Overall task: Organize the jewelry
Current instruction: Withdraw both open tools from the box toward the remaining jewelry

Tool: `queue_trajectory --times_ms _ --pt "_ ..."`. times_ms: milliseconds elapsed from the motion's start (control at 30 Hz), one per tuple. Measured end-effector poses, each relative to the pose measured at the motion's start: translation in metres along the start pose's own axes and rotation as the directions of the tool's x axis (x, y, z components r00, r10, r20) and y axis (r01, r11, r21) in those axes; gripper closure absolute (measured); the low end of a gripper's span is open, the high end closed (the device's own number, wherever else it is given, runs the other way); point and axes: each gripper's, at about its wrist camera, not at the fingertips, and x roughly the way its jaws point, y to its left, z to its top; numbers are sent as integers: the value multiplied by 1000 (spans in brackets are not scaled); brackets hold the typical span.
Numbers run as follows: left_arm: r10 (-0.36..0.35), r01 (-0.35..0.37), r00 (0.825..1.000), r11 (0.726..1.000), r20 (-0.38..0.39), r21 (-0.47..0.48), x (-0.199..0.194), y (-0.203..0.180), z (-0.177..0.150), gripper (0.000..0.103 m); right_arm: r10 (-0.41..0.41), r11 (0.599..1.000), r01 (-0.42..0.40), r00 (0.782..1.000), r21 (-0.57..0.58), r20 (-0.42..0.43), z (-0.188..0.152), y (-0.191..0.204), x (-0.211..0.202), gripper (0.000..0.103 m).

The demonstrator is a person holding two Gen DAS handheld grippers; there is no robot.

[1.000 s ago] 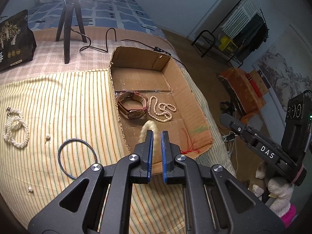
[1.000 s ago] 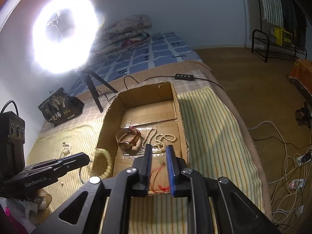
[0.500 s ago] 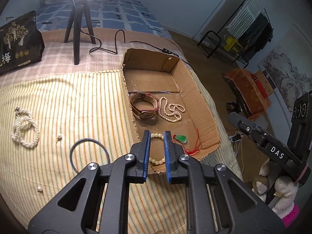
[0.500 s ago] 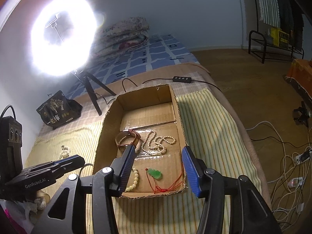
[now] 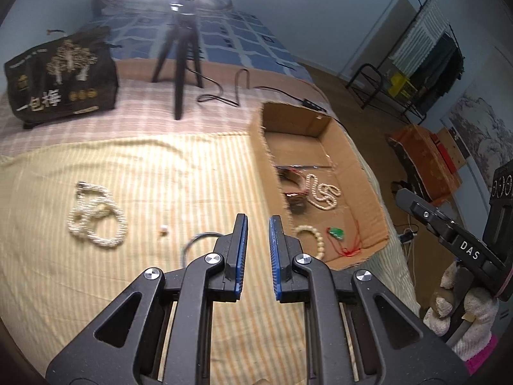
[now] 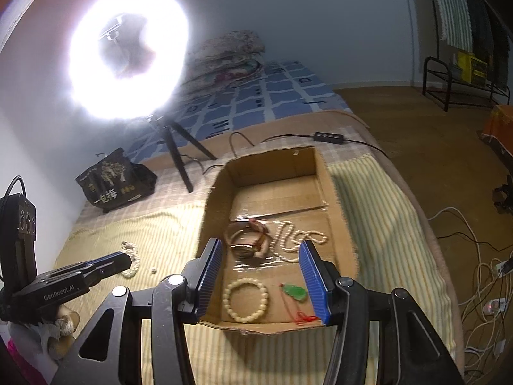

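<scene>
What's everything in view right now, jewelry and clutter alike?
Open brown cardboard box: 1, brown, on the bed.
Brown-strap wristwatch: 1, brown, mid-box.
Cream pearl necklace: 1, cream, mid-box, beside the wristwatch.
Cream bead bracelet: 1, cream, box's near end.
Green pendant on red cord: 1, green and red, beside the bracelet.
Yellow striped cloth: 1, yellow, beside the box.
Bundled white pearl strands: 1 bundle, white, on the cloth.
Small loose pale bead: 1, pale, on the cloth.
Thin dark hoop: 1, dark, on the cloth, blurred.
Black gold-printed bag: 1, black, far end.
Ring light on black tripod: 1, white, behind the box.
Left gripper: black, blue pads, just opened slightly, empty.
Right gripper: same, just opened wide, empty.
</scene>
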Motion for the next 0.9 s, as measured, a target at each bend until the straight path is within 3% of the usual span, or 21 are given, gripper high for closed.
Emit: queue_trajectory --times_ms 400,667,733,800,900 --pt "87 -85 996 994 35 -69 -29 60 5 91 53 997 -54 998 -61 -13 0 48 11 51" --pt "136 -131 990 987 47 -97 -47 95 4 91 81 989 -84 996 -119 -29 -6 77 15 45" --pt "147 -142 988 984 46 -103 -51 104 3 85 89 987 -92 996 -131 -34 -9 83 16 42" --pt "149 -143 988 983 49 -113 -55 110 1 71 97 985 -102 994 -141 -41 -12 89 18 39" --pt "154 -147 987 982 48 -122 -59 119 0 71 103 980 -112 993 -164 -59 -18 100 22 37"
